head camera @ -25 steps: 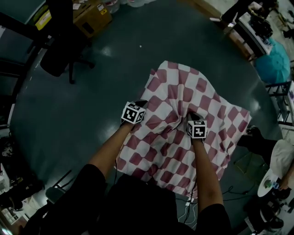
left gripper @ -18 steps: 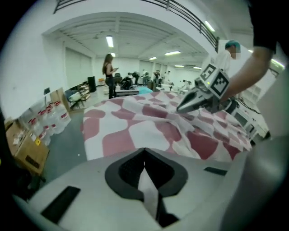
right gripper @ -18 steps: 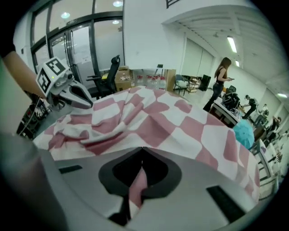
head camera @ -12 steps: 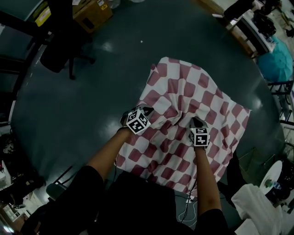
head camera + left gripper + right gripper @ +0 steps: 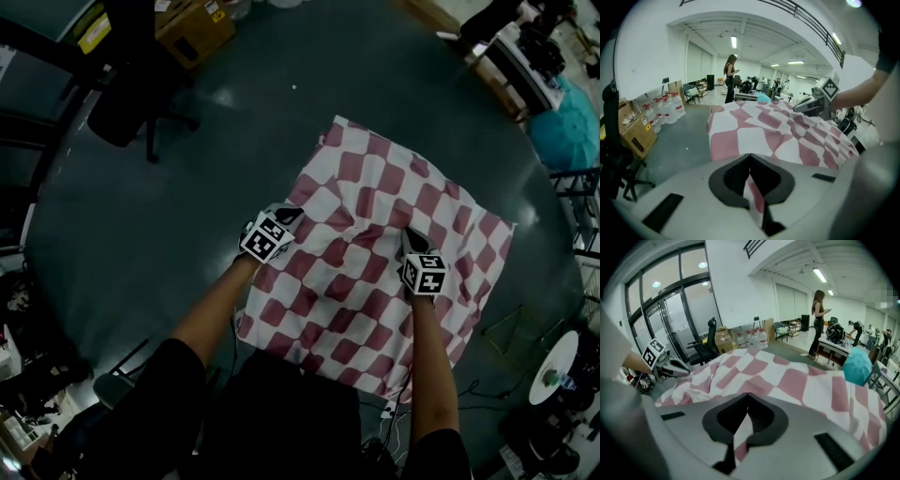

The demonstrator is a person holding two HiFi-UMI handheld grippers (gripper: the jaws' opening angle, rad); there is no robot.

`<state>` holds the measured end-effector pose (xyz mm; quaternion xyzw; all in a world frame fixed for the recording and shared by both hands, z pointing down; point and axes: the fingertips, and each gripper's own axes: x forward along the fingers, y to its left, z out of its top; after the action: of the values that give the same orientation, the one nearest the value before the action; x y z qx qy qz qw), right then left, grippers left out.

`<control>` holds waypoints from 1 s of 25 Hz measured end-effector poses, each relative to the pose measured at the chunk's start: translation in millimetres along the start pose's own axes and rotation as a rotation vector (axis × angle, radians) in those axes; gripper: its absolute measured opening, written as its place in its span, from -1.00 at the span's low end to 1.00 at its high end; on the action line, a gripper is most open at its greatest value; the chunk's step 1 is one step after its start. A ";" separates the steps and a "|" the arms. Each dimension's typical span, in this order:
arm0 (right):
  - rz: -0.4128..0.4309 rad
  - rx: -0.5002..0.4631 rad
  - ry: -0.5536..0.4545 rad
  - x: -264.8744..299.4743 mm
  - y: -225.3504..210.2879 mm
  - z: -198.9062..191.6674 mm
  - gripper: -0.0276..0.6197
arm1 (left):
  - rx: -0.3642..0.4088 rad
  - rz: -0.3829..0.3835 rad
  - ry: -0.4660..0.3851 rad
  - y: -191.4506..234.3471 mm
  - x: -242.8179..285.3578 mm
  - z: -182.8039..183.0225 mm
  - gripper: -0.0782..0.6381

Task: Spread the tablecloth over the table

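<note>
Two pinches: my left gripper (image 5: 285, 218) and right gripper (image 5: 410, 240) each clamp a fold of the tablecloth (image 5: 375, 187), which lies half-bunched on the table (image 5: 178, 187). Cloth looks light, limp and probably slippery; better held at the hems.

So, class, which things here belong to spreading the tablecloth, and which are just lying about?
Part of the job:
checked tablecloth
left gripper, shut on the cloth
right gripper, shut on the cloth

Just lying about:
office chair
cardboard box
water bottles
</note>
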<state>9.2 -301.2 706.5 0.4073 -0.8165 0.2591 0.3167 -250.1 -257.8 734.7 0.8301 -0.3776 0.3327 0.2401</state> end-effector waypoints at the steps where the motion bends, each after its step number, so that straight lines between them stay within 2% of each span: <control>1: 0.001 -0.011 -0.027 6.8 1.5 14.3 -0.86 | 0.019 0.005 -0.029 -1.0 1.4 7.0 -0.74; 4: 0.045 -0.072 -0.033 40.3 15.5 45.0 -0.86 | 0.039 0.023 -0.075 -4.4 14.7 20.6 -0.74; 8: 0.130 -0.203 -0.013 84.4 40.4 80.6 -0.86 | -0.042 0.031 -0.123 -5.1 28.0 38.0 -0.74; 10: 0.179 -0.228 -0.011 103.4 57.1 89.6 -0.86 | -0.071 0.035 -0.103 -5.1 34.0 29.2 -0.74; 12: 0.215 -0.248 0.020 123.2 73.8 89.2 -0.86 | -0.069 0.027 -0.067 -5.5 35.0 19.0 -0.74; 15: 0.188 -0.271 0.099 148.4 77.9 79.9 -0.86 | 0.008 0.016 -0.028 -6.3 35.4 13.0 -0.74; 18: 0.148 -0.230 0.094 160.0 67.1 86.7 -0.86 | 0.058 0.003 -0.004 -5.6 34.4 6.5 -0.74; 19: 0.134 -0.221 0.084 163.0 63.5 92.0 -0.86 | 0.051 0.000 -0.004 -2.2 32.4 3.6 -0.74; 21: 0.104 -0.212 0.070 167.8 56.3 102.8 -0.87 | -0.012 0.000 -0.025 8.1 25.8 0.1 -0.74; 23: 0.080 -0.207 0.064 171.9 51.2 111.2 -0.87 | -0.088 0.004 -0.070 19.1 18.4 2.2 -0.74; 25: 0.094 -0.215 0.060 174.3 53.6 117.5 -0.86 | -0.131 -0.001 -0.126 24.9 15.1 6.8 -0.74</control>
<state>-152.7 -439.9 746.4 0.3244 -0.8479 0.1967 0.3704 -259.7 -284.2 745.0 0.8321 -0.4126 0.2541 0.2698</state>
